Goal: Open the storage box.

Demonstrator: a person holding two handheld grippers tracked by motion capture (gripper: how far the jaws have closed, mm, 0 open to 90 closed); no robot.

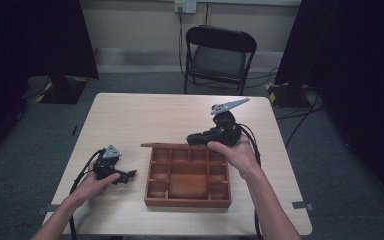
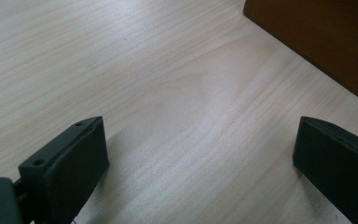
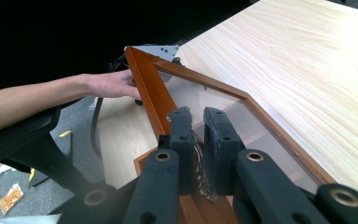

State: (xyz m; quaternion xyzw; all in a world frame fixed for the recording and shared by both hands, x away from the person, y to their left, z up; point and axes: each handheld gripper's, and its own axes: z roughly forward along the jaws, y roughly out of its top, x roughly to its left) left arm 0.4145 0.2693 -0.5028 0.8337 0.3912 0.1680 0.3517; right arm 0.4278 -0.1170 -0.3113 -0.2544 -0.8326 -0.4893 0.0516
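A brown wooden box point(image 1: 189, 201) with several compartments sits at the middle of the table. Its glass-paned lid point(image 1: 166, 145) is raised on the far side and shows edge-on. In the right gripper view the lid's wooden frame point(image 3: 148, 88) and glass pane point(image 3: 216, 100) tilt away. My right gripper point(image 1: 193, 139) point(image 3: 197, 114) is shut on a small metal clasp point(image 3: 201, 175) at the lid's edge. Left of the box, my left gripper point(image 1: 129, 175) point(image 2: 200, 140) rests low over the table, open, with bare wood between its fingers. The box's side wall point(image 2: 321, 42) is just beyond it.
The light wooden table point(image 1: 145, 115) has free room behind and left of the box. A black folding chair point(image 1: 219, 55) stands beyond the far edge. Dark curtains hang on both sides, and cables lie on the grey floor point(image 1: 300, 125).
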